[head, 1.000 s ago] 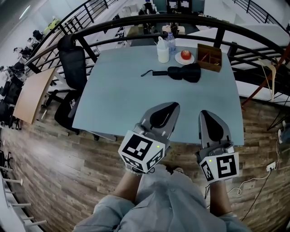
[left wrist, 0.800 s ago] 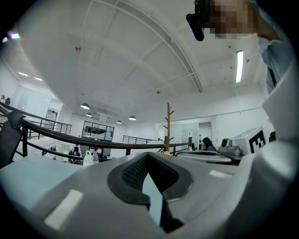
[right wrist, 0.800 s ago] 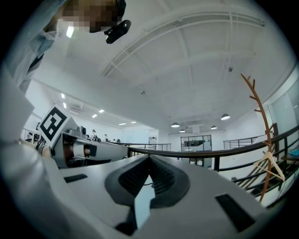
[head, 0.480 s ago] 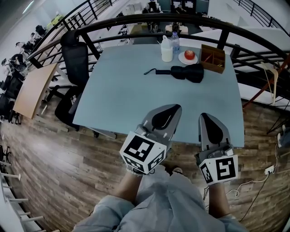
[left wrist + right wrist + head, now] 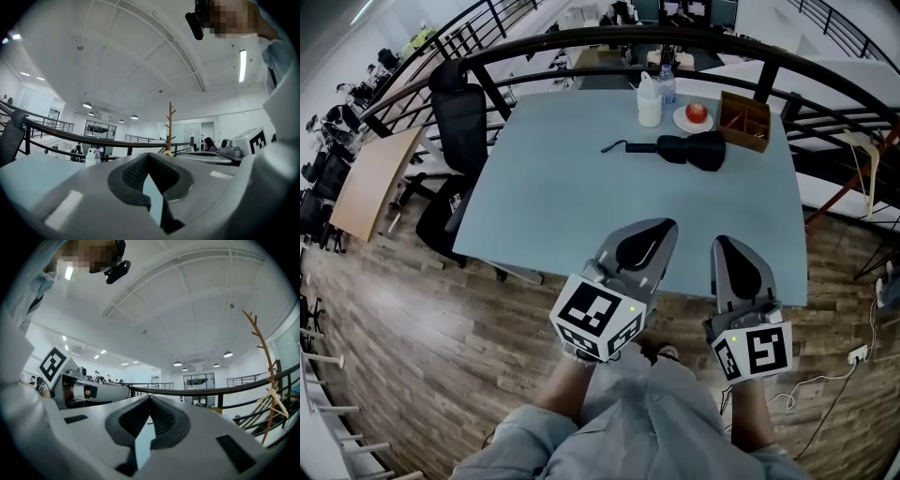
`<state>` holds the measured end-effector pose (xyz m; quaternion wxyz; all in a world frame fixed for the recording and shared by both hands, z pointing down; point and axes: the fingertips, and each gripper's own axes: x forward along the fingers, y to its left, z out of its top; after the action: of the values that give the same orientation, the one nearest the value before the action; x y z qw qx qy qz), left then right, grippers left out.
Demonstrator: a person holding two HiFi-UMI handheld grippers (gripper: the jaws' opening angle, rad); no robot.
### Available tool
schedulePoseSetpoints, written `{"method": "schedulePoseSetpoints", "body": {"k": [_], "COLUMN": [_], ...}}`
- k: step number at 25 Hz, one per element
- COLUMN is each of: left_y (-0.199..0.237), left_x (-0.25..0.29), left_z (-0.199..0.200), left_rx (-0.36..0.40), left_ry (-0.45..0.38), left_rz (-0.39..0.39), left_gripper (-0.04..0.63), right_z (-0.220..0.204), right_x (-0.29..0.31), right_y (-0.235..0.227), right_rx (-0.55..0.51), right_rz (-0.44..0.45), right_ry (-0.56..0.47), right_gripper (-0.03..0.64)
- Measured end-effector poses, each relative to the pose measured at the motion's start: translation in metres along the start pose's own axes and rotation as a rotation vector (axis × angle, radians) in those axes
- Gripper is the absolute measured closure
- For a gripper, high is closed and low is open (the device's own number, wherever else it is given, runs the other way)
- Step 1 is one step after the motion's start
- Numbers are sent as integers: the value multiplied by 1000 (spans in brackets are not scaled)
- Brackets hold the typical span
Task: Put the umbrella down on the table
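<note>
- The left claw (image 5: pixel 649 234) is closed and empty. In the left gripper view its dark ribbed pads (image 5: pixel 133 172) meet at the tip, with only a sliver of surface showing behind them.
- The right claw (image 5: pixel 733 255) looks closed and empty too, its pads meeting in the right gripper view.
- Both claws hover side by side at the near edge of the pale grey-blue tabletop (image 5: pixel 572 197), touching nothing.
- The black folded fabric umbrella (image 5: pixel 692 150) lies flat on the far part of the tabletop, well apart from both claws. Its straight black handle (image 5: pixel 642 146) points left and ends in a thin strap loop (image 5: pixel 612 145).
- Just behind it stand a white plastic bottle (image 5: pixel 649 101), a clear water bottle (image 5: pixel 666 84) and a red apple (image 5: pixel 697 112) on a white plate. A brown wooden box (image 5: pixel 742 120) sits to the right.
- The umbrella already rests on the tabletop, so the task looks either done or not under way.
- The umbrella is probably light. Its bunched canopy is soft and would likely squash or slip under the pads. The stiff handle seems the surer place to grip, and the strap could snag.
</note>
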<state>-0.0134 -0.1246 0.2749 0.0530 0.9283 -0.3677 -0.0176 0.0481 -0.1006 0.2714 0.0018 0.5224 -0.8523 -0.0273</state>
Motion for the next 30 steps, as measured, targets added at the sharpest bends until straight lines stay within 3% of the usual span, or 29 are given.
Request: {"method": "schedulePoseSetpoints", "body": {"k": [30], "left_y": [-15], "left_x": [9], "left_z": [-1], "left_rx": [13], "left_ry": [17], "left_rz": [-50], "left_gripper": [591], "right_z": [0], "right_x": [-6], "right_y": [-4], "right_rx": [-4], "right_rz": [-17], "right_ry": [8], "right_gripper": [621]}}
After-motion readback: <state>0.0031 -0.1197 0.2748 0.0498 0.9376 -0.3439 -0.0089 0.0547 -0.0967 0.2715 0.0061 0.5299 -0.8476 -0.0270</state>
